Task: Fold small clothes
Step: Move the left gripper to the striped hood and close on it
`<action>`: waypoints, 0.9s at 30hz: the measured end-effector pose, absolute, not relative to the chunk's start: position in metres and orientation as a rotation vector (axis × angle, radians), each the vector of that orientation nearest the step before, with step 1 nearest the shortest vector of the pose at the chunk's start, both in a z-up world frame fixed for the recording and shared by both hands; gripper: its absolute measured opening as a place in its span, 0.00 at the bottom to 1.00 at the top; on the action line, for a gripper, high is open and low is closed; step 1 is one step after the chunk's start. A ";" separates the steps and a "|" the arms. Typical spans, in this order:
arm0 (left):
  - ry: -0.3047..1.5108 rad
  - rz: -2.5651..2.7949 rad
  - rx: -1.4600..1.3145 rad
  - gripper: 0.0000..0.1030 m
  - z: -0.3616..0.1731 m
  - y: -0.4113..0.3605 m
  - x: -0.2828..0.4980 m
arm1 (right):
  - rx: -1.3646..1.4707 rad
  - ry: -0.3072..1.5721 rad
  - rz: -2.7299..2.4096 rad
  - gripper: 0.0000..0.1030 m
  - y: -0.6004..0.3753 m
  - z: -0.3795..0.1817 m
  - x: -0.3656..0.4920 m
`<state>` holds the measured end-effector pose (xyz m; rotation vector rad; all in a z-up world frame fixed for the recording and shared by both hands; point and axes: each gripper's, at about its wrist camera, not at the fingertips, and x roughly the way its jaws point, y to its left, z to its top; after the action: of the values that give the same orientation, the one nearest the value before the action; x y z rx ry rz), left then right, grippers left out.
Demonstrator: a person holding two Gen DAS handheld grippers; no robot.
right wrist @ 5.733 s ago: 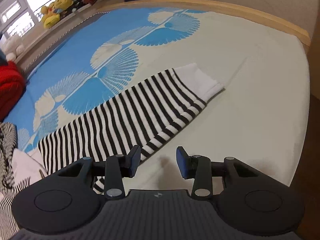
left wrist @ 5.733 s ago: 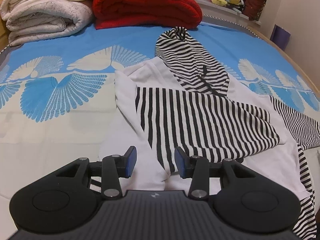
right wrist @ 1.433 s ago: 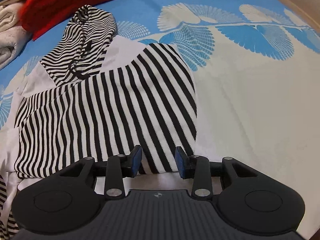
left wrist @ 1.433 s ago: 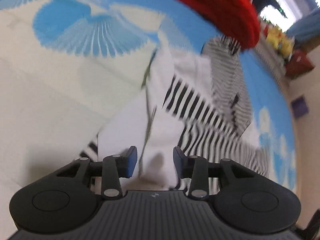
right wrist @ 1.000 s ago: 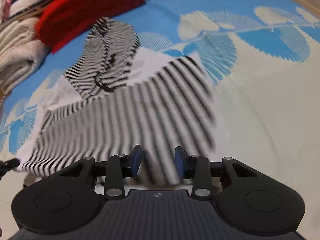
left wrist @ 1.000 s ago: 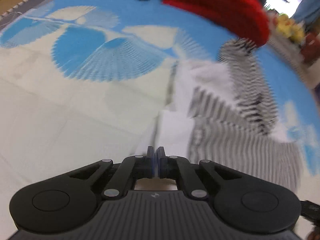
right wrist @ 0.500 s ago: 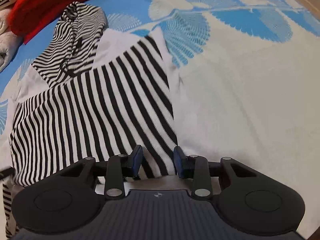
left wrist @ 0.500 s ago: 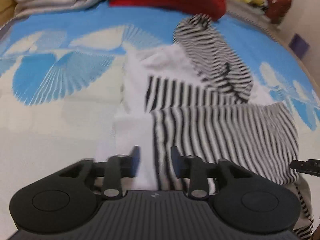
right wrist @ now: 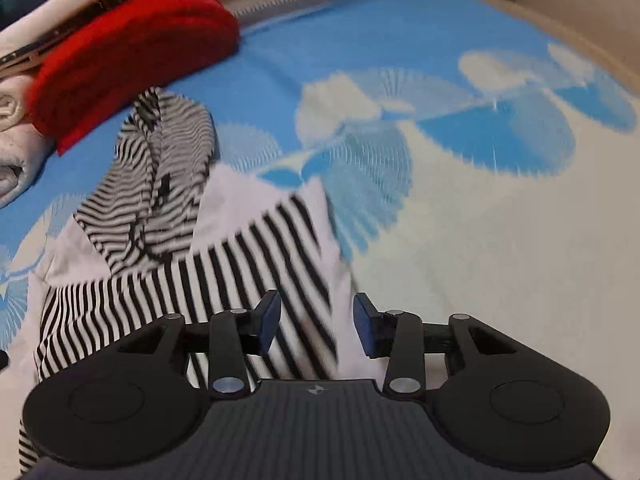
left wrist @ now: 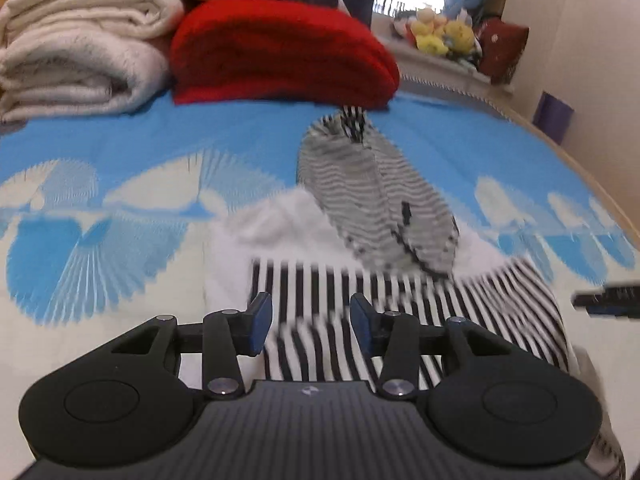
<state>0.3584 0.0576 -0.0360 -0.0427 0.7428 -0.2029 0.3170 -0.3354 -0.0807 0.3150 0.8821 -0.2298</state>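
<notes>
A small white hoodie with black-and-white striped sleeves [left wrist: 400, 292] and a striped hood [left wrist: 372, 196] lies on the bed, both sleeves folded across its chest. My left gripper [left wrist: 311, 322] hovers above the near left part of the folded sleeves; its jaws are opening and nothing is pinched between them. In the right wrist view the same hoodie [right wrist: 208, 280] spreads to the left, hood [right wrist: 160, 184] pointing at the red blanket. My right gripper [right wrist: 316, 322] hangs over the garment's right edge, jaws opening, with cloth below but not gripped.
A folded red blanket [left wrist: 280, 48] and rolled cream blankets [left wrist: 80, 48] are stacked at the head of the bed. Plush toys [left wrist: 444, 36] sit on a sill behind. The blue-and-cream bedsheet [right wrist: 500, 220] stretches to the right, bordered by a wooden bed frame [left wrist: 580, 164]. The other gripper's tip [left wrist: 608, 296] shows at right.
The left gripper, shut a second ago, has opened and lifted back from the hoodie. The right gripper has also risen and spread a little wider. Both sleeves now lie folded across the body.
</notes>
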 end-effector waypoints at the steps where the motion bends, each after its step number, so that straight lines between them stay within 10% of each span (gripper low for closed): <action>1: 0.725 -0.183 -0.020 0.49 -0.032 0.053 0.374 | 0.303 0.873 -0.235 0.41 -0.339 -0.078 0.320; 27: 0.847 -0.021 0.037 0.69 -0.115 -0.055 0.769 | 0.200 1.025 -0.190 0.41 -0.351 -0.098 0.354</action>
<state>0.7686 -0.0552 -0.1147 0.0369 0.8469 -0.0208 0.3537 -0.3510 -0.0976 0.2002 1.0250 -0.1900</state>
